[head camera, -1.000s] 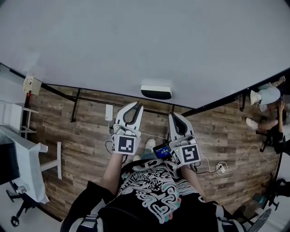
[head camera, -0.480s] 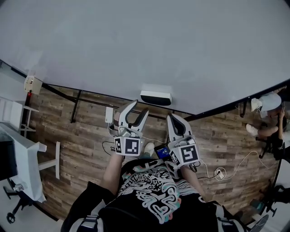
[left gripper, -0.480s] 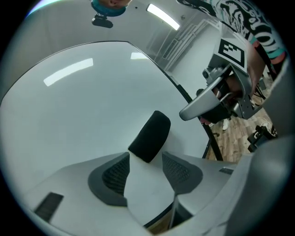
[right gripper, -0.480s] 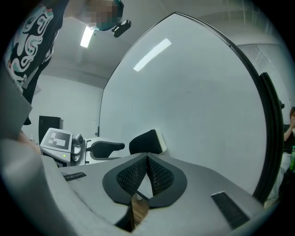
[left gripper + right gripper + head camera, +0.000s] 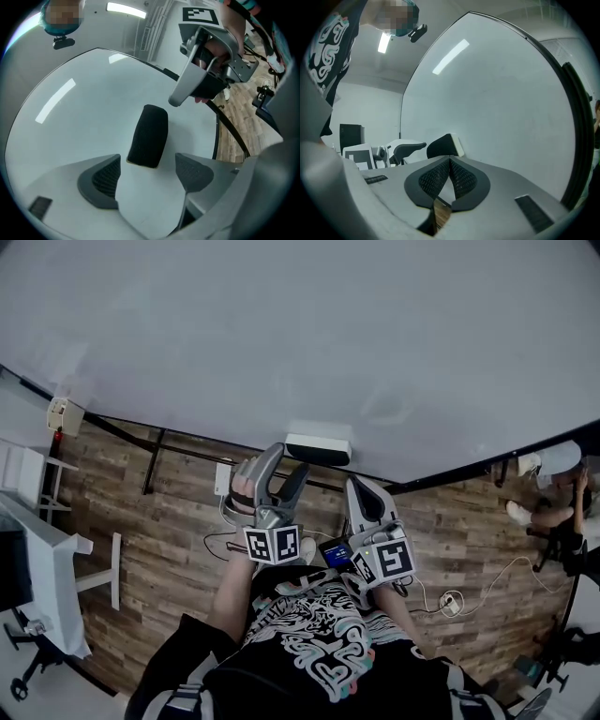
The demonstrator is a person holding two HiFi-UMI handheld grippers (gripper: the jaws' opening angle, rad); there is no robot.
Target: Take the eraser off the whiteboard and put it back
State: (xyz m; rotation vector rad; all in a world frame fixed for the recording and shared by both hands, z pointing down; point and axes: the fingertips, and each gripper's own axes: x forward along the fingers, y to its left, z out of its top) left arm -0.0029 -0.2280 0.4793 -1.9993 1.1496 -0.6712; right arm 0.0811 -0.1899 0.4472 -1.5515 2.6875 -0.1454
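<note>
Left gripper view: the oblong black eraser (image 5: 148, 136) with a pale base sits on the whiteboard (image 5: 70, 122), just ahead of the parted jaws of the left gripper (image 5: 149, 171). Jaws of the right gripper (image 5: 449, 176) meet, empty.

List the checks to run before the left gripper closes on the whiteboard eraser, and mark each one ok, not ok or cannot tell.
1. Left gripper jaws apart: ok.
2. Eraser lined up with the gap between those jaws: ok, roughly centred ahead of it.
3. Eraser between the jaws: not ok, it lies ahead of them.
4. Eraser resting on the whiteboard: ok.
5. Right gripper shut, empty and off to the side of the eraser: ok.
6. How firmly the eraser clings to the board: cannot tell.
</note>
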